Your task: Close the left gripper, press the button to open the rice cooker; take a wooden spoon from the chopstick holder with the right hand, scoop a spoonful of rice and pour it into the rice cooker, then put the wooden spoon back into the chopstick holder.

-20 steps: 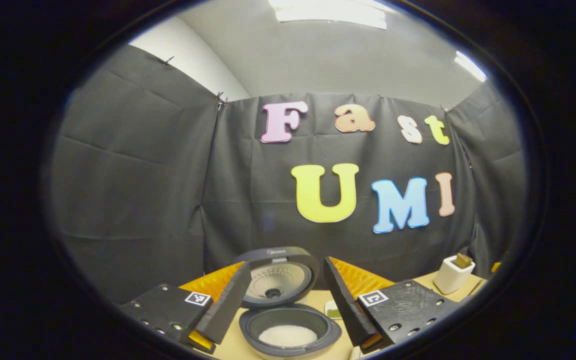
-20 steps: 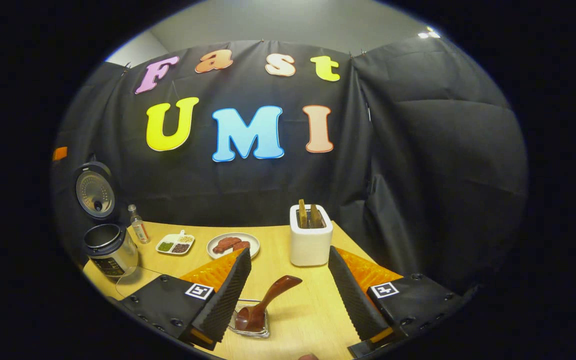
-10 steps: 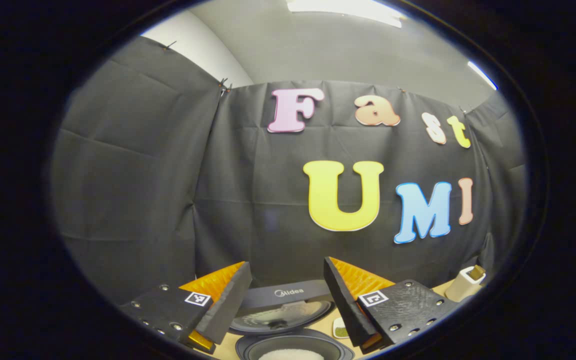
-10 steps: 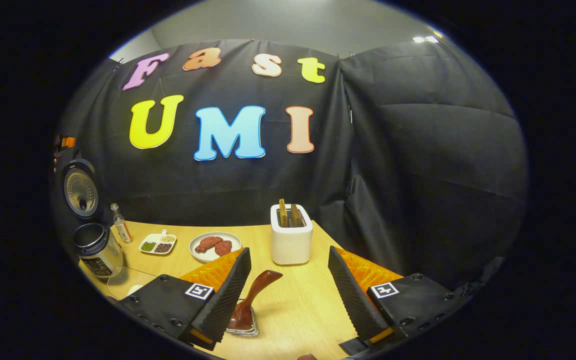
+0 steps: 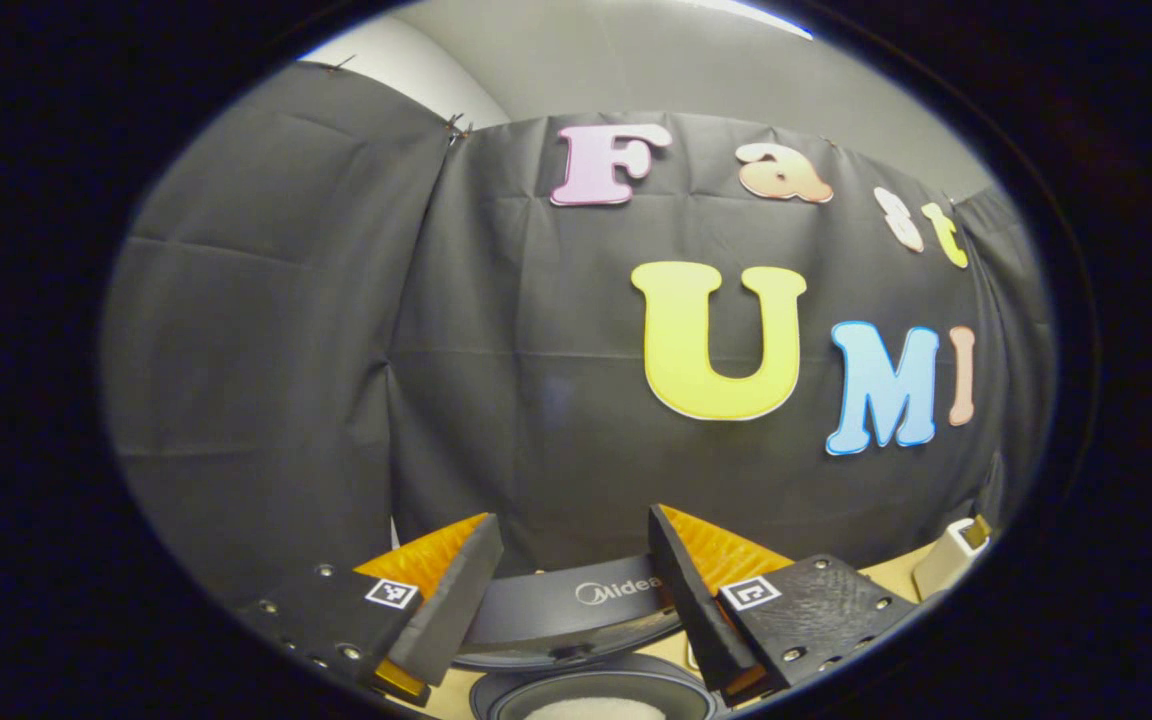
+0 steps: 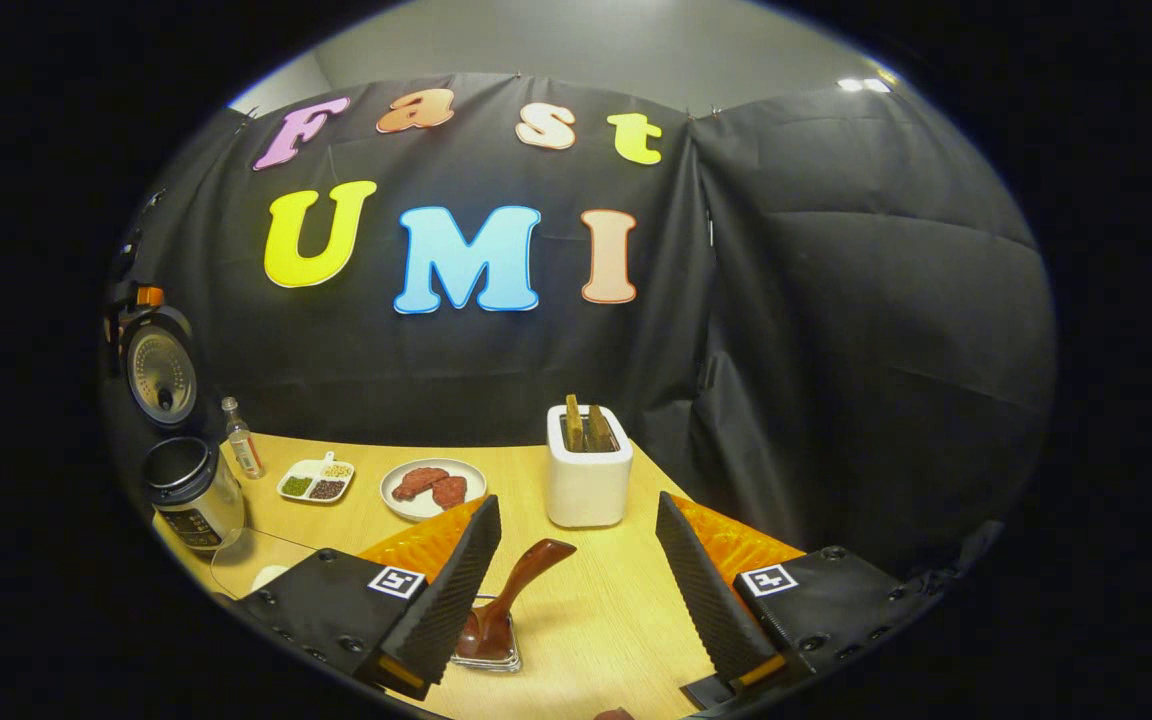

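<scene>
The rice cooker (image 6: 184, 487) stands at the table's left end with its lid (image 6: 160, 368) swung up. In the left gripper view the raised lid (image 5: 566, 605) sits right behind my open left gripper (image 5: 574, 535), and the pot (image 5: 591, 700) with white rice lies below it. My right gripper (image 6: 576, 560) is open and holds nothing. A wooden spoon (image 6: 526, 575) rests between its fingers, bowl down in a small clear dish (image 6: 488, 652). The white chopstick holder (image 6: 588, 482), with wooden handles in it, stands just beyond.
A plate of meat (image 6: 433, 490), a divided tray of beans (image 6: 316, 482) and a small bottle (image 6: 241, 452) stand along the back of the wooden table (image 6: 596, 620). A clear round board (image 6: 251, 560) lies near the cooker. The chopstick holder (image 5: 948, 558) stands at the far right.
The left gripper has moved in over the cooker, so the lid and pot dropped low in its view. The right gripper shifted only slightly; the spoon still lies in the dish.
</scene>
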### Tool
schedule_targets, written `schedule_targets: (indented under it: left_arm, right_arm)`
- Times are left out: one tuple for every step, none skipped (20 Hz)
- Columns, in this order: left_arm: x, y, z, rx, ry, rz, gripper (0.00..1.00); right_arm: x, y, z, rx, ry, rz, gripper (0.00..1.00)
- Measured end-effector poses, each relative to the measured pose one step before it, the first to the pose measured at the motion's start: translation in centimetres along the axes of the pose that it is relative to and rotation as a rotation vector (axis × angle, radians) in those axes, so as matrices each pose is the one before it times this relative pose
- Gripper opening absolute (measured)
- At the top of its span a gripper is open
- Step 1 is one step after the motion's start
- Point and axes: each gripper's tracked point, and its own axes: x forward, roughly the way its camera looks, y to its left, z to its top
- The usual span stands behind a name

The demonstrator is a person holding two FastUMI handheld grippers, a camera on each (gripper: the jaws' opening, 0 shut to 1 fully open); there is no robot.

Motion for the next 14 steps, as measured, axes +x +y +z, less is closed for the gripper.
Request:
schedule_targets:
  left_arm:
    - [-0.602,-0.255,-0.092,-0.00587,-0.00223,-0.00629,0.99]
    - [-0.556,-0.307,-0.308,-0.01014,-0.00189,-0.00379,0.94]
    - [-0.709,-0.237,-0.011,-0.00711,-0.00142,-0.00514,0.94]
    - [-0.737,-0.273,-0.447,-0.00301,0.00166,-0.00382,0.90]
    - [-0.689,-0.206,-0.341,-0.00482,0.00555,-0.00045,0.90]
    - [-0.832,-0.311,-0.336,-0.00489,0.00508,-0.00305,0.90]
    - [-0.726,-0.406,-0.470,-0.00152,0.00898,-0.00238,0.90]
    - [-0.936,-0.380,-0.595,-0.00035,0.01038,-0.00325,0.90]
    - [-0.849,-0.351,-0.565,-0.00050,0.00699,-0.00544,0.94]
    - [-0.724,-0.297,-0.634,0.00062,0.01070,-0.00398,0.90]
    - [-0.691,-0.317,-0.700,0.00037,0.01074,-0.00362,0.94]
    - [-0.884,-0.271,-0.706,-0.00191,0.00911,-0.00239,0.93]
    - [-0.664,-0.270,-0.668,-0.00152,0.00850,-0.00117,0.92]
    - [-0.537,-0.272,-0.729,0.00220,0.00941,0.00045,0.90]
  right_arm:
    - [0.080,0.401,0.235,-0.00262,-0.00514,0.01914,0.99]
    - [0.135,0.371,0.256,-0.00019,-0.00512,0.01874,0.99]
    - [0.122,0.279,0.040,-0.00058,-0.00110,0.01837,0.99]
    - [0.143,0.236,0.143,-0.00050,-0.00034,0.01643,0.99]
    - [0.105,0.094,0.268,-0.00106,-0.00536,0.01262,0.99]
    - [0.018,0.096,0.260,-0.00136,-0.00362,0.01239,0.94]
    - [0.048,0.192,0.034,-0.00131,-0.00246,0.01654,0.99]
    - [0.033,0.146,0.027,-0.00247,-0.00030,0.01585,0.99]
    - [-0.033,0.169,0.002,-0.00205,-0.00108,0.01546,0.98]
    - [-0.104,-0.060,-0.010,-0.00082,-0.00051,0.01221,0.99]
    - [-0.106,-0.067,-0.044,-0.00107,-0.00020,0.01098,0.99]
    - [-0.117,-0.158,-0.085,-0.00037,-0.00049,0.01023,0.99]
    - [-0.121,-0.207,-0.058,-0.00060,-0.00022,0.00653,0.99]
    - [-0.063,-0.231,0.041,0.00038,0.00055,0.00510,0.94]
